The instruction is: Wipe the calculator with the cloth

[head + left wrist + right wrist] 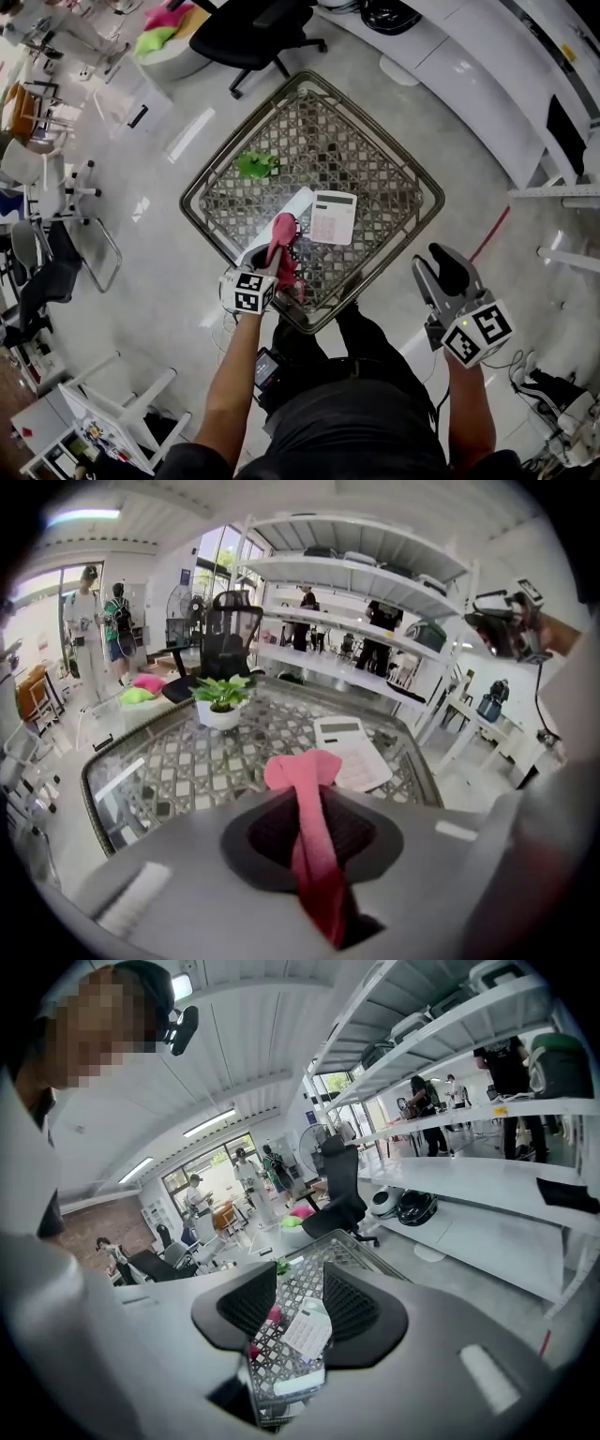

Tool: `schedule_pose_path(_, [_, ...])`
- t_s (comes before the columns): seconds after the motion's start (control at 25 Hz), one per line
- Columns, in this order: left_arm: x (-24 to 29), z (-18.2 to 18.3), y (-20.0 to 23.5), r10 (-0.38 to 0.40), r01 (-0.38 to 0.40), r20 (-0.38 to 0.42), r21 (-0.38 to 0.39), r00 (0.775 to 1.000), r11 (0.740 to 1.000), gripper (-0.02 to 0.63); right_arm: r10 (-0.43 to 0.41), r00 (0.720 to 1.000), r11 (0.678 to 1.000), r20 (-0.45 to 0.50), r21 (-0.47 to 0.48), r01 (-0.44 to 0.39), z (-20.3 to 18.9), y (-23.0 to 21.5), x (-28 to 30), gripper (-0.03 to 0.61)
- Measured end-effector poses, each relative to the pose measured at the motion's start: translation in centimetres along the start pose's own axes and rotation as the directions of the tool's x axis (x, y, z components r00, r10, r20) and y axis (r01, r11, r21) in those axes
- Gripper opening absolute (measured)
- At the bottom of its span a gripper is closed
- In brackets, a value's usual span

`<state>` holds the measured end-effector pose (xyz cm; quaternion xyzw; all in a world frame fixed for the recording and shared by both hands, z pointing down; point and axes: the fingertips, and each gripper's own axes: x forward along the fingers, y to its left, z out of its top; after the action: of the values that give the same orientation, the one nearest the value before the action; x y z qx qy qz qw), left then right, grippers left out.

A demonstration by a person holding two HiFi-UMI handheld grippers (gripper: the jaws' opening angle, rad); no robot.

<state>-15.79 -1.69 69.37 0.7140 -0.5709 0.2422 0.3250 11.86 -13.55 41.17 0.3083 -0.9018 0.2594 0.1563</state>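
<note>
Pickup looks done — left gripper (315,834) is clenched on the pink cloth (302,772), near the white calculator (333,217) lying flat on the glass worktop (375,155) (right gripper (300,1290) hangs released, empty), so next: sweep cloth across its keys.

Open-plan lab or office hall. Long white shelves (356,621) at upper right of the left gripper view, people (98,621) standing at far left. Black office chair (262,28) at top of the head view, glossy pale floor (150,272), lattice glass table (202,187) at centre. Strip lights (211,1121) overhead in the right gripper view.
</note>
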Motion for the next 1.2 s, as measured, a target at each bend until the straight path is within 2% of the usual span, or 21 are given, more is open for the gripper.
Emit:
schedule_pose_path(0.2, [0.7, 4.0, -1.1, -0.011, 0.014, 0.094, -0.028, 0.996, 1.000, 0.103, -0.026, 1.000, 1.000, 0.009, 0.014, 0.026, -0.1, -0.8, -0.9, 0.153])
schedule_pose_path(0.44, [4.1, 6.5, -2.2, -0.026, 0.036, 0.128, -0.083, 0.991, 0.996, 0.103, -0.075, 0.997, 0.997, 0.021, 0.037, 0.074, -0.9, -2.5, -2.7, 0.153])
schedule_pose_path(0.68, [8.1, 8.8, -3.8, -0.036, 0.051, 0.135, -0.115, 0.990, 0.992, 0.103, -0.130, 0.991, 0.990, 0.017, 0.065, 0.128, -1.6, -4.5, -4.8, 0.153])
schedule_pose_path(0.96, [12.5, 10.0, -5.1, -0.015, 0.029, 0.107, -0.129, 0.994, 0.991, 0.103, -0.174, 0.985, 0.981, 0.011, 0.091, 0.172, -2.9, -6.6, -6.9, 0.153])
schedule_pose_path(1.2, [14.9, 10.8, -8.9, -0.062, 0.072, 0.098, -0.104, 0.993, 0.992, 0.103, -0.192, 0.981, 0.976, -0.003, 0.109, 0.191, -3.8, -7.8, -7.6, 0.153])
